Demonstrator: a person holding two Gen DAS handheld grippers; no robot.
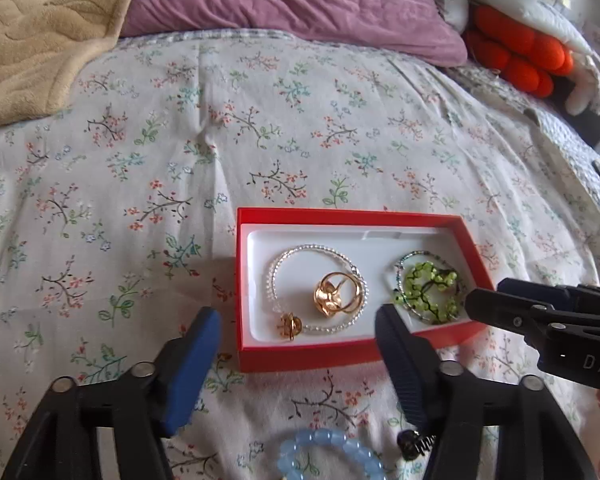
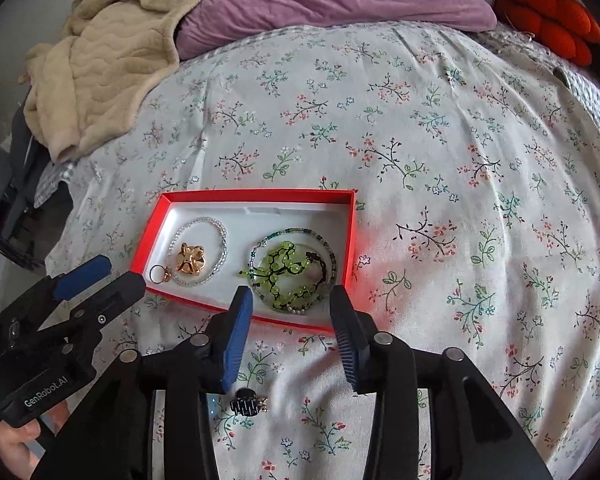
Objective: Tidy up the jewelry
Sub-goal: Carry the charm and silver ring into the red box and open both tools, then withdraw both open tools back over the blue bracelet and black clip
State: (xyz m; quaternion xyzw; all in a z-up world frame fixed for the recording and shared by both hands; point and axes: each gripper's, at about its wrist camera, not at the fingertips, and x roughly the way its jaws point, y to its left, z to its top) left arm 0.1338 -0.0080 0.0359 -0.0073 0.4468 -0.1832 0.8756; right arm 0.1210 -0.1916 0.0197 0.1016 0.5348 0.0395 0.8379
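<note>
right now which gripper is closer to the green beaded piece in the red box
Right. The right gripper hangs open just at the box's near edge, straddling the green beaded piece. The left gripper is open too, but sits further left, in front of the gold jewelry.

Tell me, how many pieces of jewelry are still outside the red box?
2: a blue bead bracelet and a small dark clip, both on the bedspread near the box. Others may be hidden.
</note>
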